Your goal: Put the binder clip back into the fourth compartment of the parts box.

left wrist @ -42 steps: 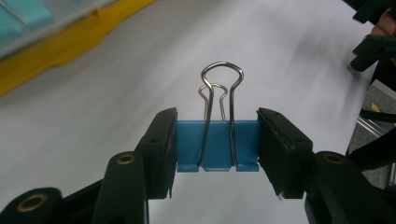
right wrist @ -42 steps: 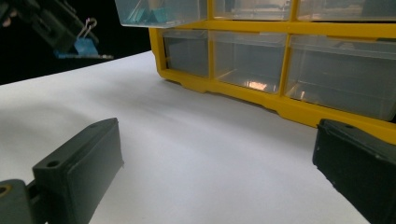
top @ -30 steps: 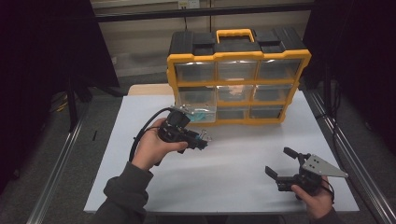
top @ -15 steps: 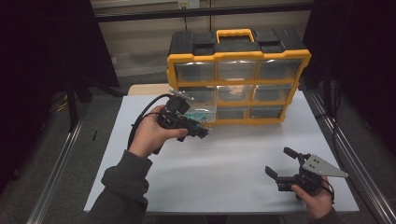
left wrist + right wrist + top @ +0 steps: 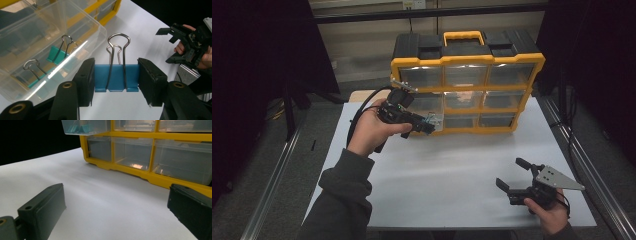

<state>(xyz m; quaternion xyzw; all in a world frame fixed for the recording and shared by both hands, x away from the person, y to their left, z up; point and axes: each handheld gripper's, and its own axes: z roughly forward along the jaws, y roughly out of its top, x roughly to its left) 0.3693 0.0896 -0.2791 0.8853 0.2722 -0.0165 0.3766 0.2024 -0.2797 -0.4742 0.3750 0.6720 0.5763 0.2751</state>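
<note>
A blue binder clip point(image 5: 110, 75) with silver wire handles sits crosswise between the jaws of my left gripper point(image 5: 117, 80), which is shut on its two ends. In the high view the left gripper point(image 5: 424, 126) hangs above the table in front of the yellow organiser point(image 5: 467, 62), right by a clear drawer point(image 5: 50, 32) pulled out of it. That drawer holds teal binder clips point(image 5: 58, 53). My right gripper point(image 5: 511, 174) stands open near the table's front right, nothing between its fingers; its jaws frame bare table in the right gripper view point(image 5: 117, 215).
The organiser point(image 5: 150, 176) has three rows of clear drawers and a black top with a yellow handle. It stands at the back of the white table point(image 5: 452, 170). Dark curtains and metal rails flank the table. The right gripper point(image 5: 175, 43) appears far off in the left gripper view.
The left hand has lifted the gripper with the clip up and toward the organiser's pulled-out drawer. The right gripper has stayed where it was.
</note>
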